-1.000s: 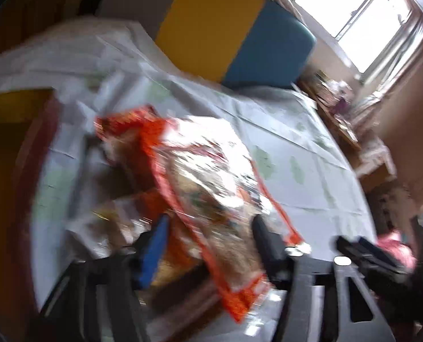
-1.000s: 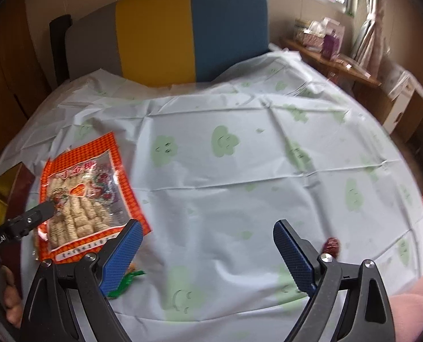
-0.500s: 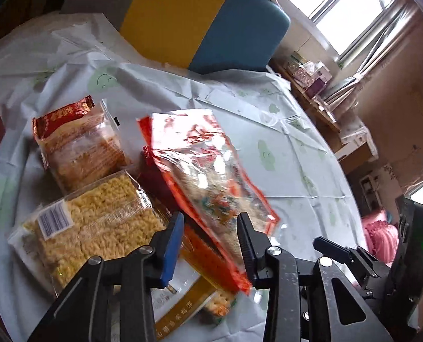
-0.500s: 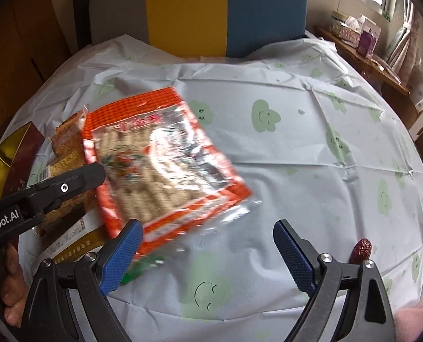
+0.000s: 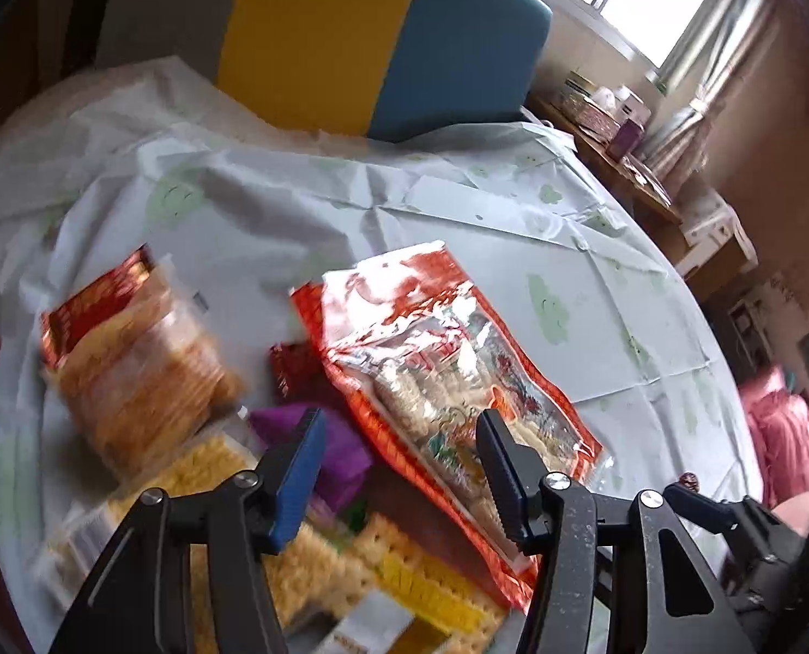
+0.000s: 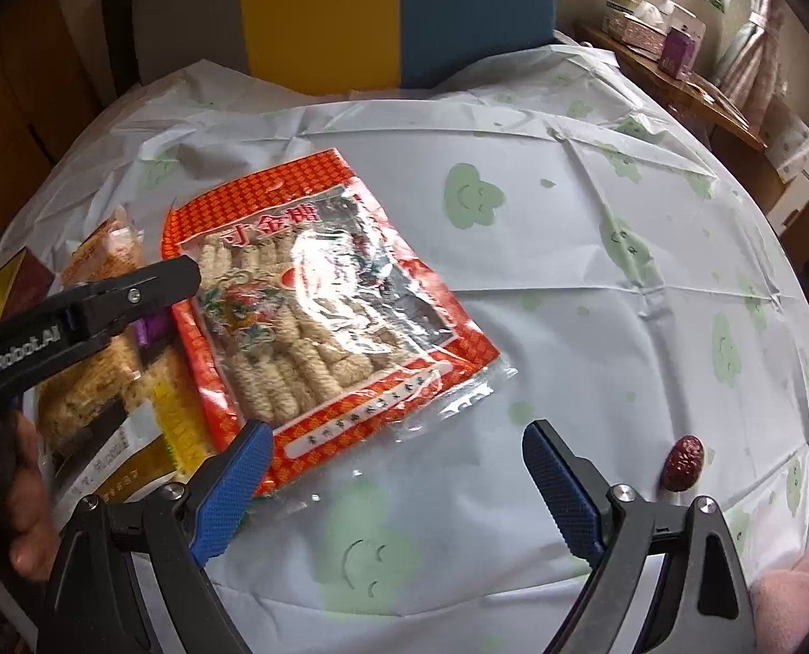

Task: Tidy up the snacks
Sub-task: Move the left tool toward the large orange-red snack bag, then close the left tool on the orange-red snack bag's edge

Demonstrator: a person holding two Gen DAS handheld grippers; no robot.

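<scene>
Setting: a home, lived-in room. Round table [image 6: 595,327] under a thin plastic cover printed with green smiley clouds. Upholstered chair back [image 6: 393,16] in grey, yellow and blue panels at the far edge. Curtained window [image 5: 660,5]; wooden sideboard [image 6: 677,76] beneath it crowded with boxes. Packaged snacks [image 6: 317,305] lie on the table

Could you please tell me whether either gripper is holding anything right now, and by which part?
Nothing is held. The left gripper is opening, its pads off the red snack bag; the right gripper is open over the tablecloth.
</scene>
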